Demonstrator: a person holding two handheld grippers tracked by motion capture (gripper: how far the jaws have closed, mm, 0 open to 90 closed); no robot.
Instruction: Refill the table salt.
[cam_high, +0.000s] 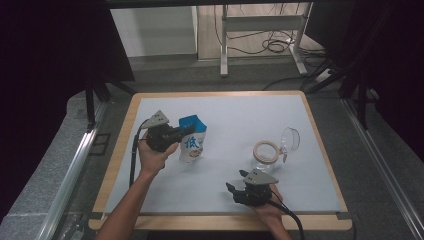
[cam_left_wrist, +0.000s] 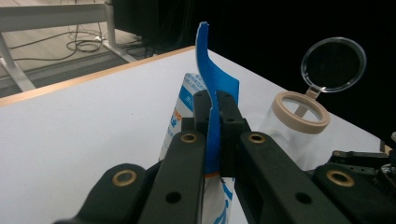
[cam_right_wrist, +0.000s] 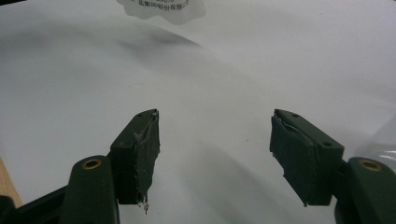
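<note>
A blue and white pouch (cam_high: 192, 141) stands upright on the white table top (cam_high: 225, 115), left of the middle. My left gripper (cam_high: 186, 131) is shut on the pouch's blue top edge (cam_left_wrist: 214, 88), its two black jaws pressed flat against it. To the right stands a clear jar (cam_high: 265, 154) with a beige rim, its round clear lid (cam_high: 291, 137) flipped open on a hinge. My right gripper (cam_high: 235, 189) rests low near the table's front edge, left of the jar. Its jaws stand open over bare table (cam_right_wrist: 215, 154), with nothing between them.
The table has a wooden border (cam_high: 220, 219). Beyond its far edge stand a white metal frame (cam_high: 260, 30) and loose cables (cam_high: 277, 45) on the floor. Black curtains hang at both sides. The pouch's bottom edge (cam_right_wrist: 161, 9) lies ahead of the right gripper.
</note>
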